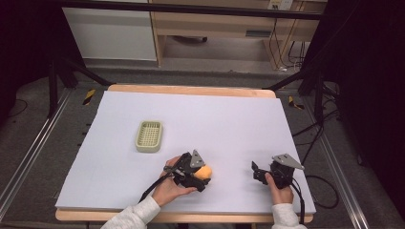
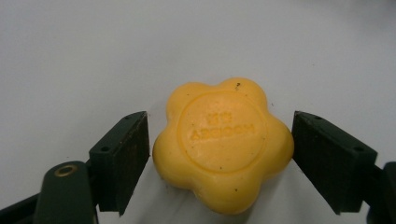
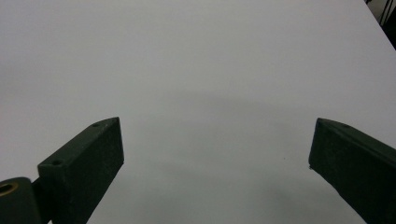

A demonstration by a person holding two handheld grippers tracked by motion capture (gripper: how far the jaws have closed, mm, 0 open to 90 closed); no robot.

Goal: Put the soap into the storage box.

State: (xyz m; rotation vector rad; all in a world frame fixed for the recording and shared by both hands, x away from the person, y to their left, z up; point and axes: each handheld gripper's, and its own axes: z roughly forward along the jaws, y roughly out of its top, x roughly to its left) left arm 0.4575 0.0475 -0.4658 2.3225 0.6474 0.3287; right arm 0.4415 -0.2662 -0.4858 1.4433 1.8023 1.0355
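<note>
Soap point(image 2: 223, 143), a yellow flower-shaped bar with embossed lettering on top, is lying on the white desk point(image 1: 229, 119) near its front edge, between the jaws of our left hand-held gripper point(image 2: 220, 154). We are holding those jaws spread; the right one is touching or nearly touching the bar, and a narrow gap is showing on the left. Our right hand-held gripper point(image 1: 258, 172) is sitting well apart to the right, its jaws released wide over bare surface. A pale green slatted dish point(image 1: 149, 136) is resting farther back on the left.
</note>
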